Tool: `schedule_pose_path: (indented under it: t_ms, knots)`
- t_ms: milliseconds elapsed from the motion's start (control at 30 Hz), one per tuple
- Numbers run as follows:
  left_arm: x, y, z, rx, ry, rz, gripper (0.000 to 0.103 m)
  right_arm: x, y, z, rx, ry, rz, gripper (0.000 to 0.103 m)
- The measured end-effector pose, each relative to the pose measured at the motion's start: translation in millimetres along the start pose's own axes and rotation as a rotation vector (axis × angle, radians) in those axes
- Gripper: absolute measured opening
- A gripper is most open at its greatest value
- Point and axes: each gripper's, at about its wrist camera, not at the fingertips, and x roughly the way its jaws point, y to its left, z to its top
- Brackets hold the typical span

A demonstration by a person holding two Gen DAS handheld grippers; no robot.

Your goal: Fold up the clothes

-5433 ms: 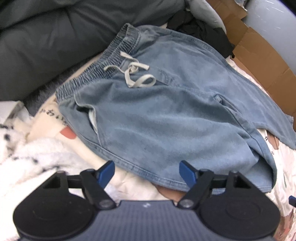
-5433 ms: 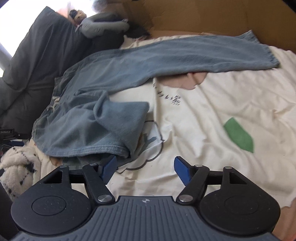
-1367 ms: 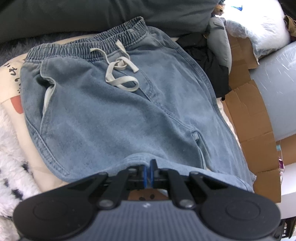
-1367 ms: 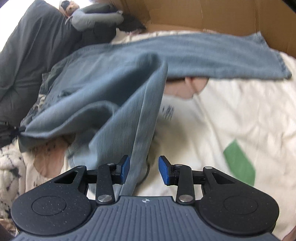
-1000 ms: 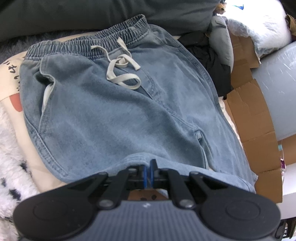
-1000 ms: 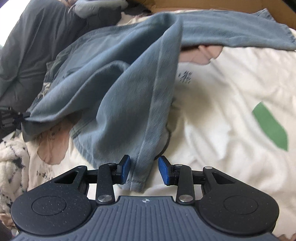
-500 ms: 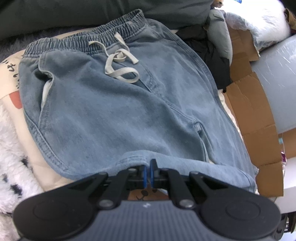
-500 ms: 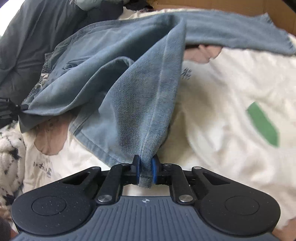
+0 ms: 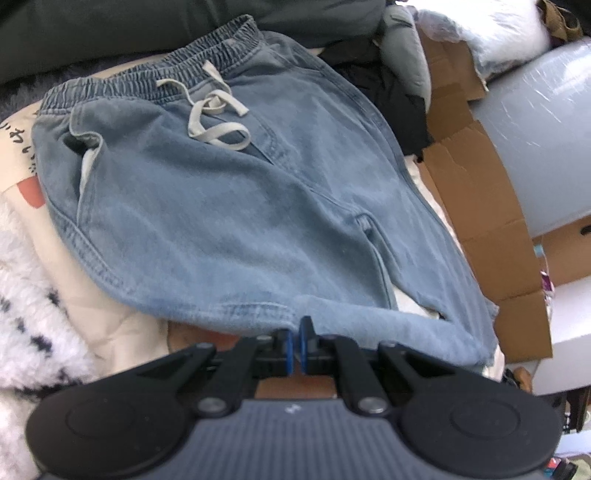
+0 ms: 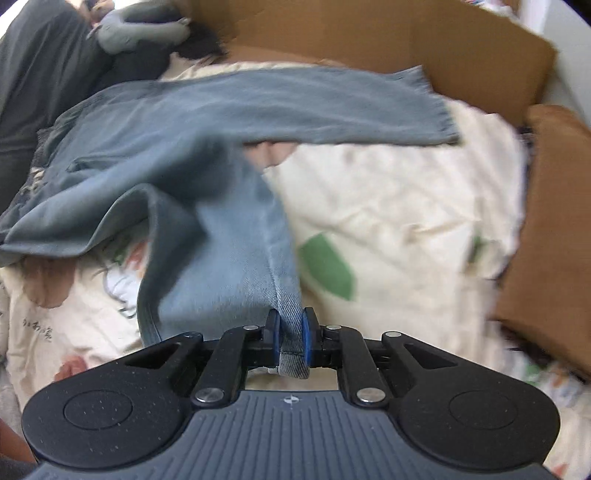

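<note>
Item: right gripper point(image 10: 291, 338), bottom centre of the right wrist view. Since a second before, your jaws had just been closing, from well apart beside the loose trouser-leg hem to nearly together, clamped on that hem point(image 10: 291, 354). The cloth ran taut from the pads up to the middle of the frame, so the leg was lifted off the bed point(image 10: 399, 206) rather than lying on it. Judgement: the grasp was secured and you had the leg ready to carry across for the fold.

Item: left gripper point(image 9: 294, 350), bottom centre of the left wrist view. Jaws pressed almost fully together, unchanged over the same second, pinching the near edge of the jeans point(image 9: 229, 206).

Item: jeans, light blue denim. They lay spread through the middle of the left view, the cream drawstring point(image 9: 214, 118) and the elastic waistband point(image 9: 155, 81) toward the upper left.

Item: second leg point(image 10: 332, 107), stretched flat across the upper part of the right view, its cuff at upper right, near the cardboard point(image 10: 369, 33) behind.

Item: green patch point(image 10: 327, 266) on the bed cover, just right of the lifted leg.
</note>
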Motion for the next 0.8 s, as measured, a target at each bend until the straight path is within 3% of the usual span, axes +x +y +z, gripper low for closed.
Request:
schedule_pose_path:
  t_ms: [300,500,800]
  knots:
    - [-22.3,0.3,-10.1,0.039,0.029,-0.009,0.004,-47.8,-35.5,6.1,-0.053,-0.010,-0.137,0.010]
    - [-16.7,3.3,-20.5,0.044,0.062,0.004,0.004,-69.1,-59.1,11.0,-0.094,-0.001,-0.200,0.010]
    - [11.8,8.8,-31.3,0.031,0.108,0.038,0.004,-45.2,-62.4,35.7,-0.139,0.011,-0.253,0.010]
